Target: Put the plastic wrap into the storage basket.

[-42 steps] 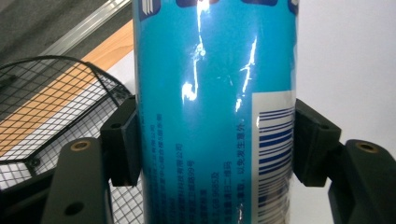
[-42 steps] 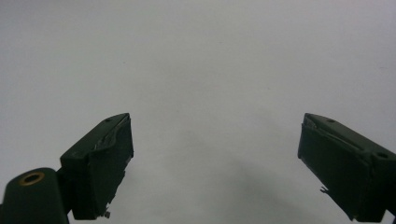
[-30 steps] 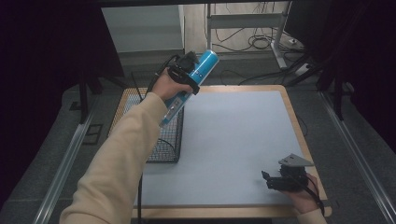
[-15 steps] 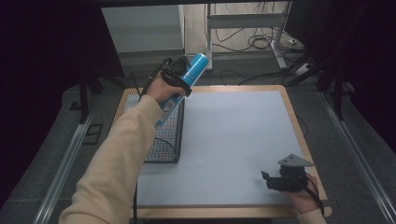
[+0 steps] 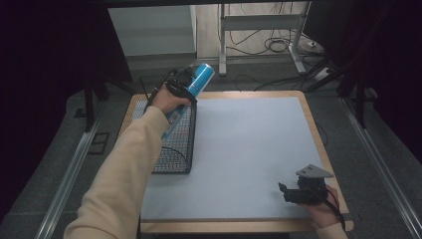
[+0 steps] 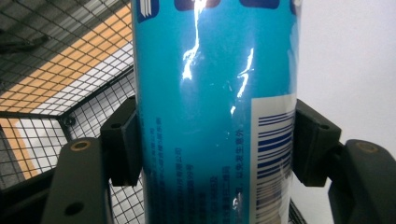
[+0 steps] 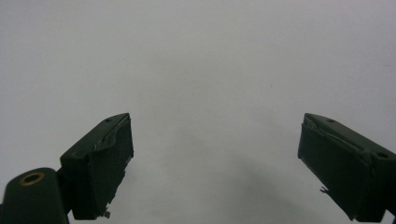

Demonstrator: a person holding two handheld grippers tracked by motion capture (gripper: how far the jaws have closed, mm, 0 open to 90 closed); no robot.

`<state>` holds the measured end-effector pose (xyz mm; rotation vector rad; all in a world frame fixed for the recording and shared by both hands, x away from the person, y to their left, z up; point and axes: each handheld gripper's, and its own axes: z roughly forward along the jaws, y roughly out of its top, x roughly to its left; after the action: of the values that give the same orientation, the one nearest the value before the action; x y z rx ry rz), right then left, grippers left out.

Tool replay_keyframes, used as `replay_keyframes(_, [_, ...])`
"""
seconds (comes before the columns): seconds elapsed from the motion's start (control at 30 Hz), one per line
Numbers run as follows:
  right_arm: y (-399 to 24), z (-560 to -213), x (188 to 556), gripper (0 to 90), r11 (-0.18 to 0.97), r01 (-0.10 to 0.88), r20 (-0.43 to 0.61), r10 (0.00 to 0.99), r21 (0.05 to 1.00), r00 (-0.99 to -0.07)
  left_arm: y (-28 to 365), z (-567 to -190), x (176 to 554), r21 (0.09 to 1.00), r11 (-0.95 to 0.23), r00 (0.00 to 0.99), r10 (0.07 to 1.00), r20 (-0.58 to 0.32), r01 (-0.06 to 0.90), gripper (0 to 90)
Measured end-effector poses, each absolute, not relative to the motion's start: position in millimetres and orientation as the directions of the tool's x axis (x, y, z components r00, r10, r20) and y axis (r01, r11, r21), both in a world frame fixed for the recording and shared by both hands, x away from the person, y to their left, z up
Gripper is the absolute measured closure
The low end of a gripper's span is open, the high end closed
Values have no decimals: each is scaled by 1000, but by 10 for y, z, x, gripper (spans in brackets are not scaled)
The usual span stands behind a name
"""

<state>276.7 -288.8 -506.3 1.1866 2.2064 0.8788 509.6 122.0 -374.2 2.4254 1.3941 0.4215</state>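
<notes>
Blue can (image 5: 195, 84) held tilted at far left of table, clamped between the jaws of the left gripper (image 5: 180, 85), its top pointing up and away to the right. In the left gripper view both black pads press the can's (image 6: 215, 112) sides, barcode panel by the right-hand pad. Can hangs above the far right corner of a black wire basket (image 5: 176, 149).

Basket sits on the table's left side, along the left edge of a pale grey mat (image 5: 244, 149); wire floor shows wood and mat through the mesh (image 6: 56, 60). Its right-hand wall stands directly beneath the can. A thin dark cable lies inside the basket on the near part of its floor.

Right gripper (image 5: 291, 193) rests at near right corner of the mat, well apart from can and basket, grey three-cornered plate on top. Jaws apart, nothing between them; the right gripper view shows bare grey mat (image 7: 201, 70) ahead.

Wooden table edge (image 5: 318, 134) frames the mat. Beyond the far edge: floor with loose cables (image 5: 278, 47) and a metal stand's legs (image 5: 221, 55).
</notes>
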Motion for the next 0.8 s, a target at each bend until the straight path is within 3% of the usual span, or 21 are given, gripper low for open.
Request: replay_keyframes(0.8, [-2882, -5075, 2769, 107, 423, 547, -115, 854, 723, -508, 1330, -4156, 5175, 348, -485, 469, 873, 134, 802, 315])
